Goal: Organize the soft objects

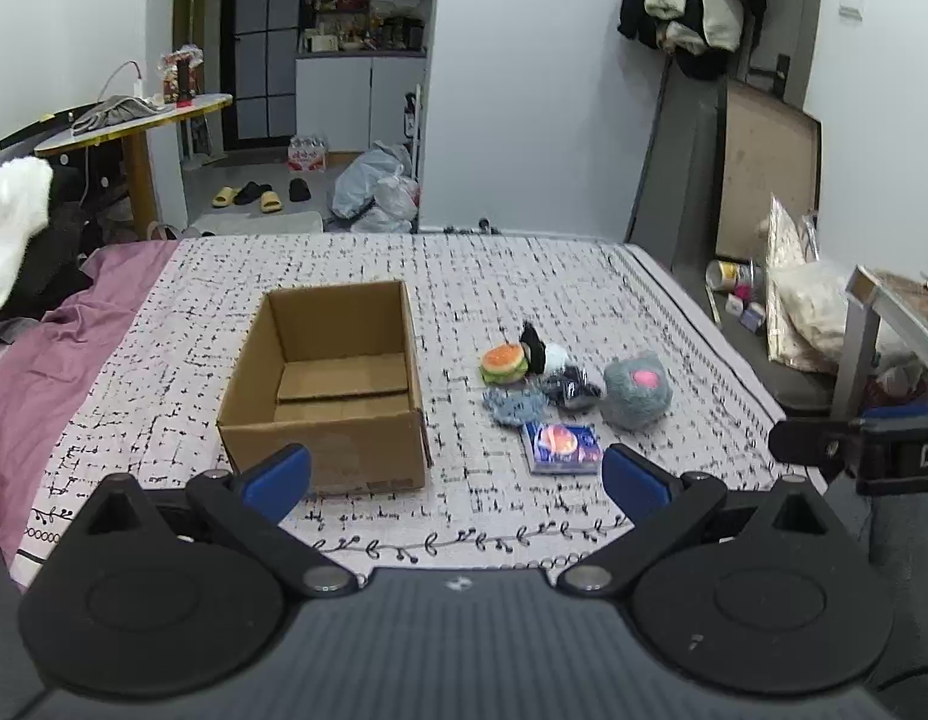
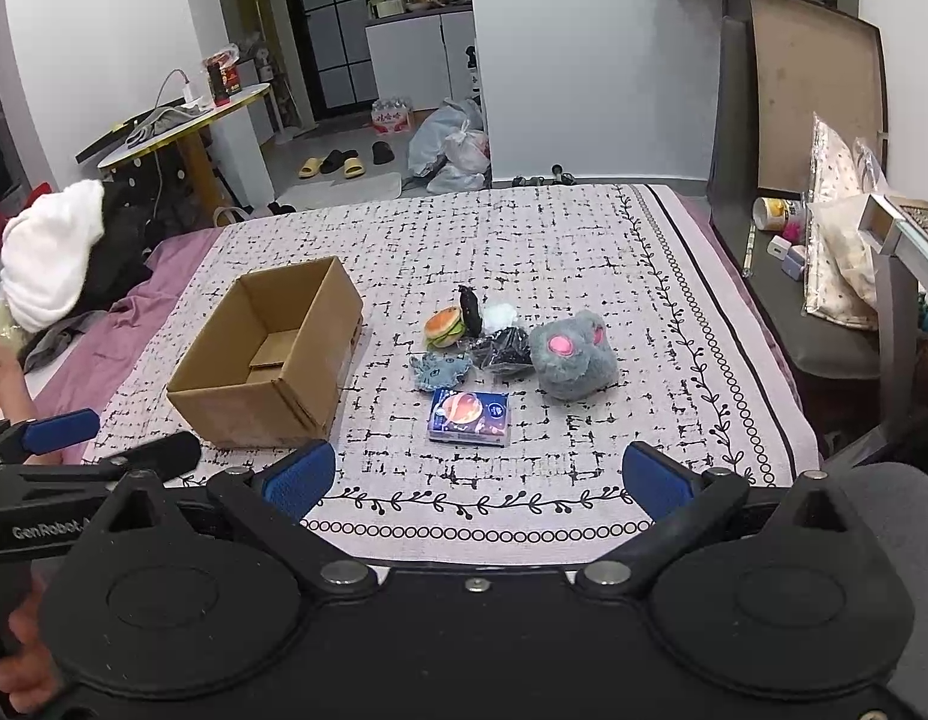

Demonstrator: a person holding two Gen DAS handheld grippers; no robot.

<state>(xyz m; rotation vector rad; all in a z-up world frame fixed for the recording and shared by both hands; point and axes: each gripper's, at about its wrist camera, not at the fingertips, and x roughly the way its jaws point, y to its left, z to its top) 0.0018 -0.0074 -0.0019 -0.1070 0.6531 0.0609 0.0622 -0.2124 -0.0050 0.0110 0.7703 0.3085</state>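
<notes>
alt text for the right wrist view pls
An open right gripper hovers over a patterned bedspread, facing an empty cardboard box and a cluster of soft toys: a burger plush, a grey plush and a blue packet.

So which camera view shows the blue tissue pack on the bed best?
The right wrist view: the blue tissue pack lies in the open, whole, with its orange picture clear. In the left wrist view the pack looks smaller and blurrier, close beside the blue pad of one of the left gripper's fingers.
</notes>
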